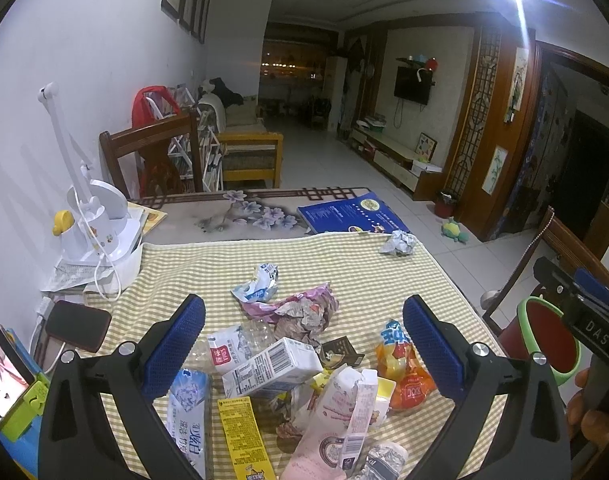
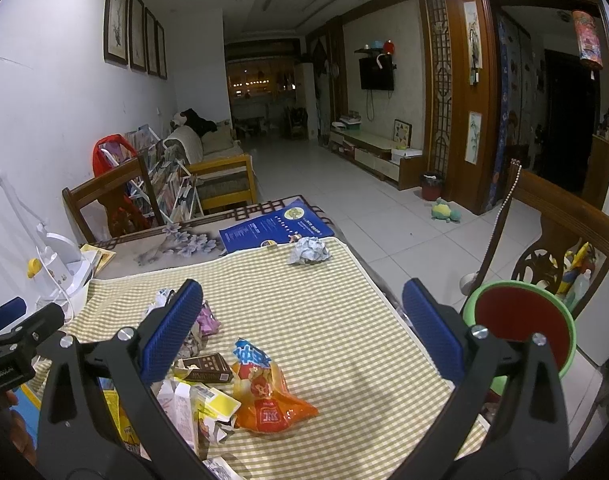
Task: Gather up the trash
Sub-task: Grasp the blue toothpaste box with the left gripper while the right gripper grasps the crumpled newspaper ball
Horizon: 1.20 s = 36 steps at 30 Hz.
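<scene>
The trash lies heaped on the checked cloth [image 1: 344, 264], and much of it is cut off or overlapped. A pink carton [image 1: 336, 428] runs off the bottom edge of the left wrist view, as do a yellow wrapper [image 1: 240, 436] and a white-blue toothpaste box [image 1: 188, 424] beside it. A clear plastic bottle [image 1: 240, 344] is hard to make out under a white milk carton [image 1: 272, 368]; its shape cannot be read fully. A small dark packet [image 2: 206, 368] is half buried at the heap's far edge.

The left gripper [image 1: 304, 352] hangs over the heap with its blue pads spread wide, nothing between them. The right gripper [image 2: 304, 336] is likewise wide apart and empty, over the cloth on the right side of the heap, above an orange snack bag [image 2: 264, 396].

Beyond the heap on the cloth lie a crumpled purple wrapper [image 1: 300, 312] and a white-blue wrapper [image 1: 258, 284]. A crumpled paper ball [image 2: 308, 251] sits alone at the cloth's far right corner, well apart, touching a blue book [image 2: 272, 226]. Off the cloth's right edge stands a green-rimmed red bin [image 2: 524, 320], partly blocked by the right gripper's finger. At the cloth's left edge are a white lamp base [image 1: 100, 236] and a dark phone [image 1: 78, 326]
</scene>
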Motion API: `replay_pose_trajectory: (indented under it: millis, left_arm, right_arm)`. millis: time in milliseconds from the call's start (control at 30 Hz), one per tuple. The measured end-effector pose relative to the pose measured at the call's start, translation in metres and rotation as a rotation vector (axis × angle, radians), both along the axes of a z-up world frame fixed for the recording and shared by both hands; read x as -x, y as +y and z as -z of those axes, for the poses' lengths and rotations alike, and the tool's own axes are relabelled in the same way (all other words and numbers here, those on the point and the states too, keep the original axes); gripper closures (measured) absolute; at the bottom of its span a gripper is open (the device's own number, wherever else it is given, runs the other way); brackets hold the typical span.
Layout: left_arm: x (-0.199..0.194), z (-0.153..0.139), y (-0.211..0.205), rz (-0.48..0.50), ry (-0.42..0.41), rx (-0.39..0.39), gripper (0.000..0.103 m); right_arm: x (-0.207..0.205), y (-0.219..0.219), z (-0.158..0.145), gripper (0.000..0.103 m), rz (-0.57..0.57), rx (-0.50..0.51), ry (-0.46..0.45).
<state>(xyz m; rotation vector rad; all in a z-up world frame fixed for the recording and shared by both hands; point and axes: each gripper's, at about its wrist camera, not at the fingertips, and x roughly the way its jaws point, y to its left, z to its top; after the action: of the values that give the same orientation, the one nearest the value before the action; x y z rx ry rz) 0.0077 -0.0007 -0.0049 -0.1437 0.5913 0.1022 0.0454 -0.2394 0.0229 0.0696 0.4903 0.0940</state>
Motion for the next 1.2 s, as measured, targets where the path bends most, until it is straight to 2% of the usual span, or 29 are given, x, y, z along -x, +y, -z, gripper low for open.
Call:
replay_pose_trajectory:
  millis: [167, 233, 333, 500, 667, 867, 933, 1033, 1067, 1200]
  left_arm:
    - [0.003, 0.005, 0.004, 0.008, 0.016, -0.009, 0.008]
    - [0.006, 0.017, 0.01, 0.024, 0.04, -0.011, 0.008]
    - [0.014, 0.042, 0.031, -0.001, 0.11, -0.017, 0.008]
    - [0.032, 0.099, 0.069, -0.05, 0.274, -0.007, 0.009]
    - [0.041, 0.145, 0.096, -0.091, 0.405, 0.06, 0.012]
    - [0.031, 0.181, 0.111, -0.125, 0.477, 0.155, 0.014]
    - [0.021, 0.188, 0.117, -0.13, 0.484, 0.183, 0.018]
    - [0.008, 0.196, 0.119, -0.122, 0.506, 0.213, 0.035]
    - [0.004, 0.199, 0.119, -0.118, 0.514, 0.226, 0.045]
    - [-0.008, 0.201, 0.12, -0.107, 0.502, 0.254, 0.057]
  right_arm:
    - [0.0, 0.001, 0.009, 0.004, -0.007, 0.009, 0.023]
    - [-0.004, 0.006, 0.013, 0.004, -0.015, 0.009, 0.035]
    - [-0.008, 0.01, 0.02, 0.004, -0.035, 0.005, 0.062]
    - [-0.024, 0.028, 0.032, 0.004, -0.104, 0.001, 0.125]
    - [-0.047, 0.057, 0.047, 0.004, -0.208, -0.015, 0.201]
    - [-0.085, 0.102, 0.072, 0.004, -0.339, -0.025, 0.323]
    - [-0.102, 0.114, 0.084, 0.004, -0.362, -0.041, 0.391]
    - [-0.127, 0.132, 0.105, 0.004, -0.381, -0.058, 0.492]
    - [-0.137, 0.139, 0.113, 0.004, -0.387, -0.059, 0.527]
    - [-0.162, 0.16, 0.143, 0.004, -0.424, -0.078, 0.656]
